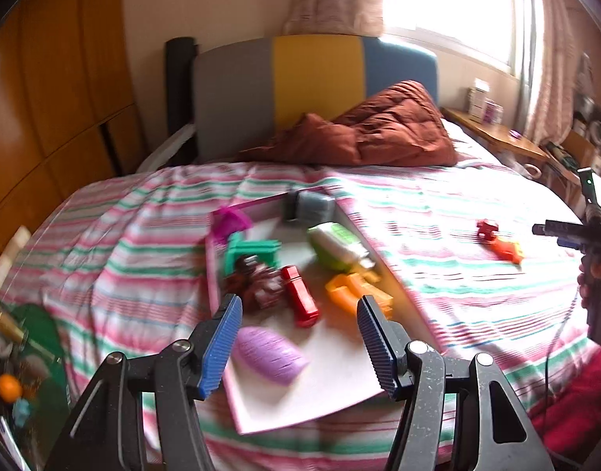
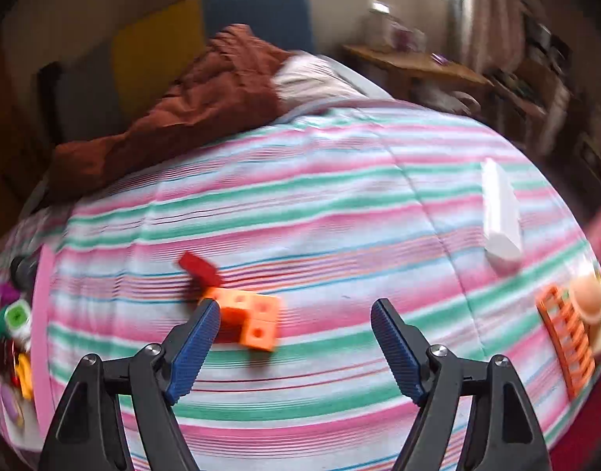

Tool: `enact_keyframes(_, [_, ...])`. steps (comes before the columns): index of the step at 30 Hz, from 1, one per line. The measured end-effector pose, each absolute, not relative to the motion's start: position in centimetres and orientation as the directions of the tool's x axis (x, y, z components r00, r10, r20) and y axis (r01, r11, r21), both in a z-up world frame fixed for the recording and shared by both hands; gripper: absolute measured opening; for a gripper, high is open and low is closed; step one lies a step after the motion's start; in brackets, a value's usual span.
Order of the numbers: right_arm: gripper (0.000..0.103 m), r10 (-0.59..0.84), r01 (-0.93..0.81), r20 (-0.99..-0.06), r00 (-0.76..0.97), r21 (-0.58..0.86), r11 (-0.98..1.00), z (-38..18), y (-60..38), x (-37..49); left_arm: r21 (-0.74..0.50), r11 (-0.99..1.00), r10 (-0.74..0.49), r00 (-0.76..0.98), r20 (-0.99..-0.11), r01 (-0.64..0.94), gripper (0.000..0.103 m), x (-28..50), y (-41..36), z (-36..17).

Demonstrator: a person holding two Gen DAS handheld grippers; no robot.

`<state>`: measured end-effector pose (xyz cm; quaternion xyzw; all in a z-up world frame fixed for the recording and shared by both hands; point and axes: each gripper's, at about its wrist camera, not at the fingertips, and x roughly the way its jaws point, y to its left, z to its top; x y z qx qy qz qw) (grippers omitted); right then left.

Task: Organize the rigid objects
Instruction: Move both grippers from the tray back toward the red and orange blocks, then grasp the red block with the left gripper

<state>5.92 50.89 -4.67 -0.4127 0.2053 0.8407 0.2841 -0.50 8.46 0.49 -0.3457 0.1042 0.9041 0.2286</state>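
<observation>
The left gripper point(image 1: 298, 343) is held wide above a flat pink-rimmed white tray point(image 1: 339, 369); the right gripper point(image 2: 294, 347), equally wide, is levelled over orange pegged plastic blocks point(image 2: 257, 320) on the striped bed point(image 2: 339, 212).

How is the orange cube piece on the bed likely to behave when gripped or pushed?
The orange cube piece looks like rigid plastic, probably light. Its flat faces suit the open right gripper; unlikely to roll. On the soft bedspread, pushing may tip it.

Daylit from a blown-out window point(image 1: 445, 4) behind the bed. Heavy fisheye bending, dark corners. Motion blur throughout, worst in right wrist view.
</observation>
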Motion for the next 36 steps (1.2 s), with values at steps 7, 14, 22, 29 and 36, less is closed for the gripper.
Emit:
enact_keyframes(7, [0.081, 0.259, -0.770, -0.828, -0.498, 0.285, -0.571, -5.5, 55.3, 8.9, 0.015, -0.806, 0.419, -0.587, -0.693, -0.592, 0.062, -0.2, 14.7, 0.5])
enact_keyframes(14, [0.081, 0.227, -0.760, -0.828, -0.513, 0.316, -0.567, -5.7, 55.2, 8.9, 0.020, -0.731, 0.453, -0.508, -0.733, -0.682, 0.062, 0.1, 21.3, -0.5])
enact_keyframes(22, [0.081, 0.211, -0.759, -0.829, -0.518, 0.331, -0.561, -5.8, 55.5, 8.7, -0.025, -0.678, 0.475, -0.412, -0.777, -0.734, 0.062, 0.1, 26.0, -2.1])
enact_keyframes(29, [0.081, 0.212, -0.761, -0.829, -0.517, 0.333, -0.556, -5.9, 55.7, 8.5, -0.005, -0.663, 0.462, -0.404, -0.789, -0.749, 0.067, 0.7, 26.6, -3.3])
enact_keyframes(36, [0.081, 0.214, -0.773, -0.838, -0.502, 0.324, -0.545, -6.3, 56.0, 8.5, 0.008, -0.678, 0.442, -0.416, -0.795, -0.735, 0.068, 0.7, 26.6, -3.9])
